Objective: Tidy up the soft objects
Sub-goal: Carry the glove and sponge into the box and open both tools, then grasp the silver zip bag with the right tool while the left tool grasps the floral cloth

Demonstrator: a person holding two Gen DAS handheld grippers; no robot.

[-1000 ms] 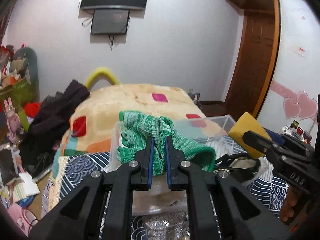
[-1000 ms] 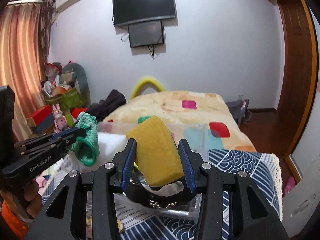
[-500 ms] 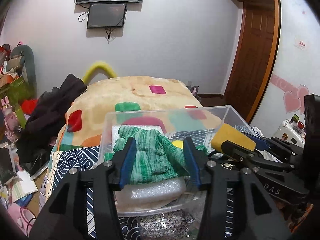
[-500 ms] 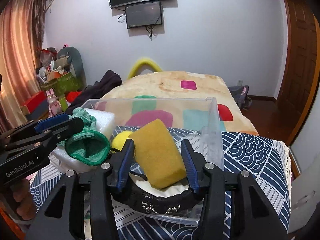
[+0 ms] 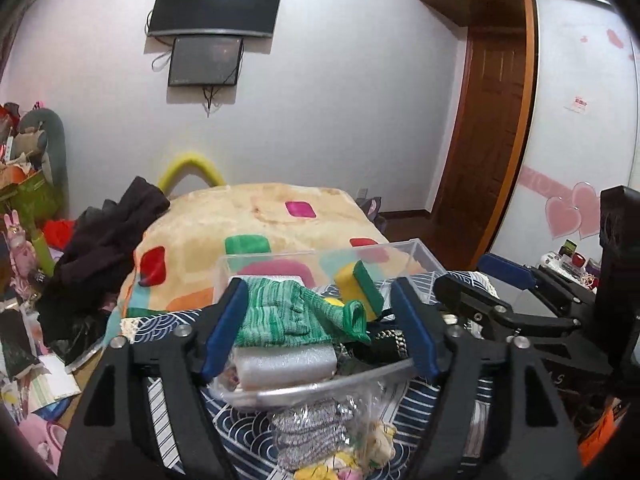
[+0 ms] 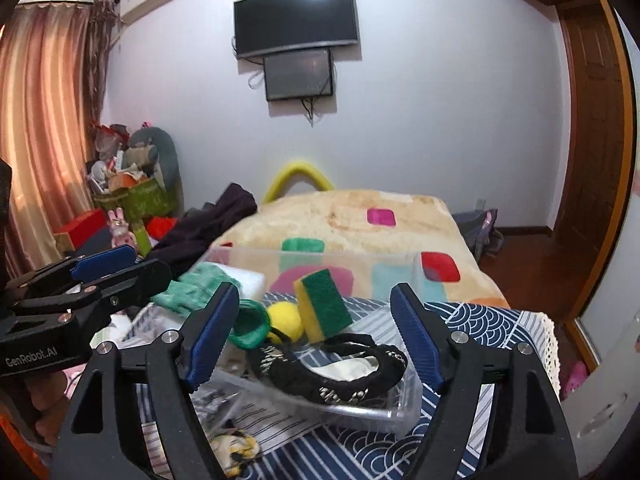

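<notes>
A clear plastic bin [image 5: 424, 254] [image 6: 404, 416] sits on a blue wave-patterned cloth. In it lie a green knit glove [image 5: 296, 318] [image 6: 196, 290], a yellow-and-green sponge [image 5: 360, 286] [image 6: 322, 304], a yellow ball [image 6: 285, 320], a white foam block [image 5: 284, 364] and a black slipper [image 6: 332, 372]. My left gripper [image 5: 320, 330] is open and empty, just before the glove; it also shows in the right wrist view [image 6: 120, 268]. My right gripper [image 6: 314, 332] is open and empty, near the sponge; it also shows in the left wrist view [image 5: 492, 280].
A bag of silver scrubbers [image 5: 316, 428] lies in front of the bin. A bed with a patterned blanket [image 5: 256, 220] is behind. Dark clothes [image 5: 100, 256] and clutter are at the left. A wooden door [image 5: 480, 120] is at the right.
Both grippers have opened wide and pulled back. The glove and the sponge have been let go and now lie in the bin.
</notes>
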